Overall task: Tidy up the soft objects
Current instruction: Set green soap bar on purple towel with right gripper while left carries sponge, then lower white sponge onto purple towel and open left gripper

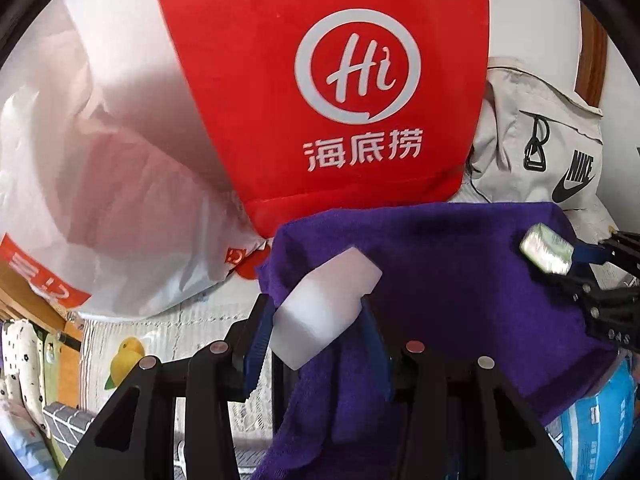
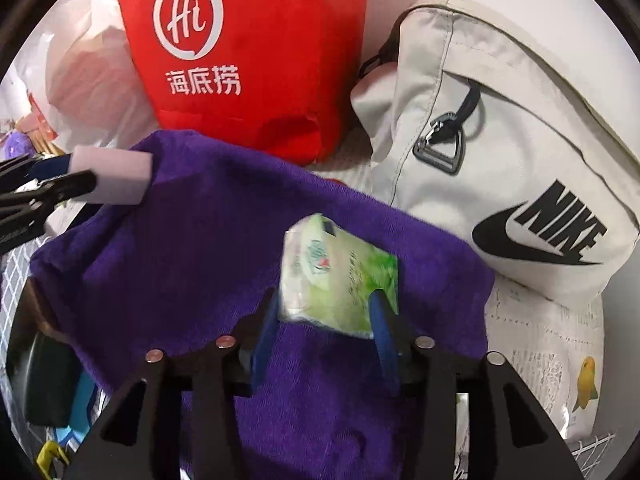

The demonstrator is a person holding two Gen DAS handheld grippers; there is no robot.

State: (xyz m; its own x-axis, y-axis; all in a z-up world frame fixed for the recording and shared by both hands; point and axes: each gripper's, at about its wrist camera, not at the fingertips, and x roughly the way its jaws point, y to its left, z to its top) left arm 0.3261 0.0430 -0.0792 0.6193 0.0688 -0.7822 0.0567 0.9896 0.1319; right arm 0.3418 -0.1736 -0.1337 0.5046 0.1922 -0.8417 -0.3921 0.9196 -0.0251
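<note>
Right wrist view: beige backpack (image 2: 500,128) reads NIKE; right jaws loosened around tissue pack (image 2: 336,276), left jaws clamp white block (image 1: 324,308).

The tissue pack (image 2: 338,280) between the right gripper's (image 2: 326,312) fingers is blurred so its small print cannot be read, the towel (image 2: 192,240) under both grippers hides what lies below it, and the red bag (image 1: 320,80) ahead is cut off at the top edge.

Purple towel (image 2: 192,248), red bag (image 2: 248,52), green-white tissue pack (image 2: 336,280).
</note>
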